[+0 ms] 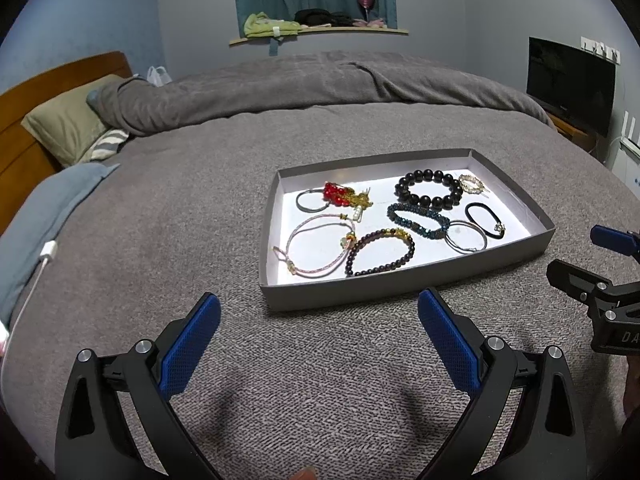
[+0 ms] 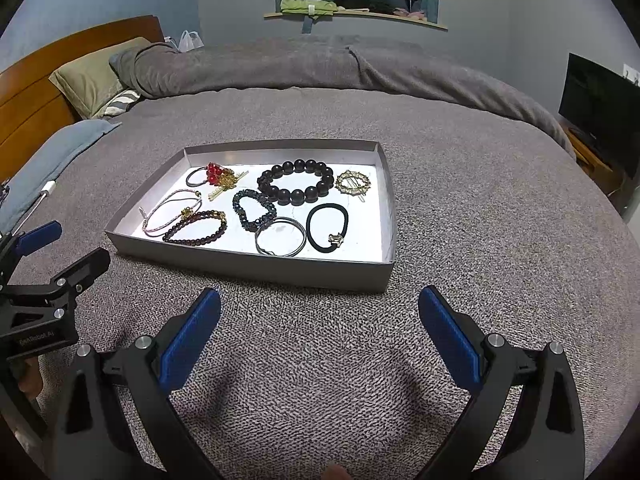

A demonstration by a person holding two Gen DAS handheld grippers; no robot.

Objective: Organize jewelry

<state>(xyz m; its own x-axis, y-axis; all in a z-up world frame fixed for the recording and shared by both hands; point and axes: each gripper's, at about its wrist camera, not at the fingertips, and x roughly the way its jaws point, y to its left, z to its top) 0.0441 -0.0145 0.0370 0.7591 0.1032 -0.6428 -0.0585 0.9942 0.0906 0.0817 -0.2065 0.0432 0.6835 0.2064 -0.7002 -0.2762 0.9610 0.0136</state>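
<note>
Jewelry lies spread in the tray point(image 2: 256, 268) on the bed point(image 2: 460, 240), just ahead of both grippers, left gripper point(image 1: 319, 334) and right gripper point(image 2: 319, 332) alike with fingers wide apart and empty, the hair tie point(image 2: 328, 226) nearer the right.

Both wrist cameras are looking forward, low over the bed point(image 1: 200, 200), toward the far window. The left view is catching the grey tray point(image 1: 400, 288) right of centre, the right view point(image 2: 248, 264) left of centre; both are sharing it.
</note>
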